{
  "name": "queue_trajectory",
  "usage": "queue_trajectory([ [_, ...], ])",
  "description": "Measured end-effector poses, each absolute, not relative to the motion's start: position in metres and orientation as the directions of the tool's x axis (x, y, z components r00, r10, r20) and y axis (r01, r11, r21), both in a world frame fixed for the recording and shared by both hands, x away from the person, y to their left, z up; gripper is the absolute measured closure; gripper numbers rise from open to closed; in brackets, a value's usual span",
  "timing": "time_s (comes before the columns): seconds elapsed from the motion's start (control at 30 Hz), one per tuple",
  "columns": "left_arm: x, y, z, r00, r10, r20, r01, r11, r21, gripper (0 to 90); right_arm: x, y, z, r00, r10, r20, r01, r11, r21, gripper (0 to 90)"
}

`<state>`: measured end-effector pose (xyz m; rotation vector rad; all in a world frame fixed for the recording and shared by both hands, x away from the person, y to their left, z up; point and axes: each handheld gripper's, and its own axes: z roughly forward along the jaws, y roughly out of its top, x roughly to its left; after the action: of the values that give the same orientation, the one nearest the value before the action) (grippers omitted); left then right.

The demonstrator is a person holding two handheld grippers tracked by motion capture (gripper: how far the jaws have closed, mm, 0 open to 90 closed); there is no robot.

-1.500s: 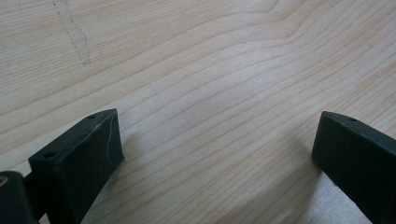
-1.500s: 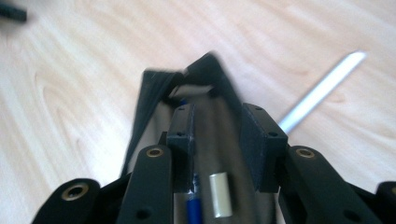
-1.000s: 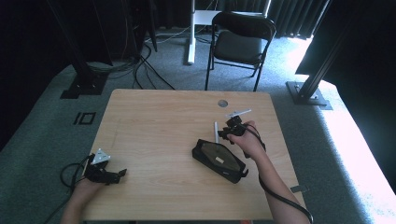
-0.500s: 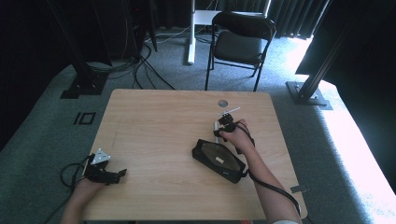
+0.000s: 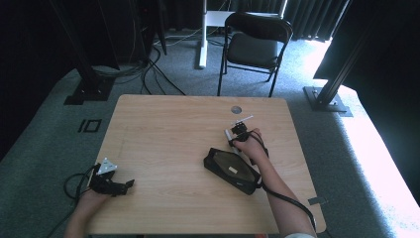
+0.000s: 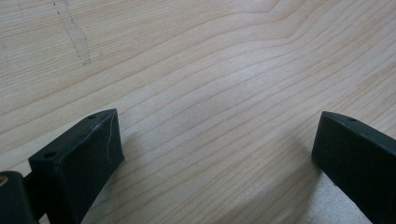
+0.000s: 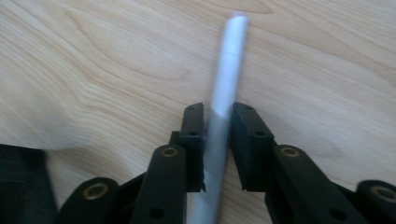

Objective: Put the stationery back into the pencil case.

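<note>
Resting at the counter's (image 5: 163, 129) near corner, well left of the black case (image 5: 233, 170), the left tongs (image 5: 130, 183) gape wide. Just beyond the case, the right tongs (image 7: 218, 140), having just closed, clamp a silver pen (image 7: 223, 93).

Grey rod (image 7: 223, 107): blurred, lower end cut off by frame edge. Black case (image 7: 21, 182): cropped at corner. Small white item (image 5: 227, 135) beside case: too small to identify.
</note>
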<state>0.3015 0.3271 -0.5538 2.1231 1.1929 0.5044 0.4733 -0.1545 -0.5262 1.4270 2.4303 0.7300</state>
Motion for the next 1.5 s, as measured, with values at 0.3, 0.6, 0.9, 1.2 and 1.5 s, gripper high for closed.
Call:
queue_trajectory([
  [0.3,0.301,0.327,-0.554,0.514,0.858,0.018,0.611,-0.381,0.694,2.0,0.473,-0.165,-0.521,-0.477,0.877,0.061,0.760,0.377,0.529,78.4],
  [0.6,0.301,0.327,-0.554,0.513,0.858,0.018,0.611,-0.380,0.694,2.1,0.466,-0.186,-0.493,-0.472,0.875,0.110,0.750,0.333,0.571,78.4],
  [0.9,0.302,0.327,-0.554,0.512,0.859,0.019,0.612,-0.380,0.694,2.1,0.452,-0.197,-0.472,-0.507,0.855,0.106,0.713,0.348,0.609,78.4],
  [1.2,0.301,0.327,-0.554,0.512,0.859,0.018,0.612,-0.380,0.694,2.1,0.433,-0.201,-0.449,-0.535,0.837,0.118,0.680,0.343,0.648,78.4],
  [1.5,0.302,0.327,-0.554,0.509,0.861,0.018,0.613,-0.377,0.694,2.1,0.407,-0.198,-0.418,-0.614,0.783,0.101,0.603,0.383,0.700,78.4],
])
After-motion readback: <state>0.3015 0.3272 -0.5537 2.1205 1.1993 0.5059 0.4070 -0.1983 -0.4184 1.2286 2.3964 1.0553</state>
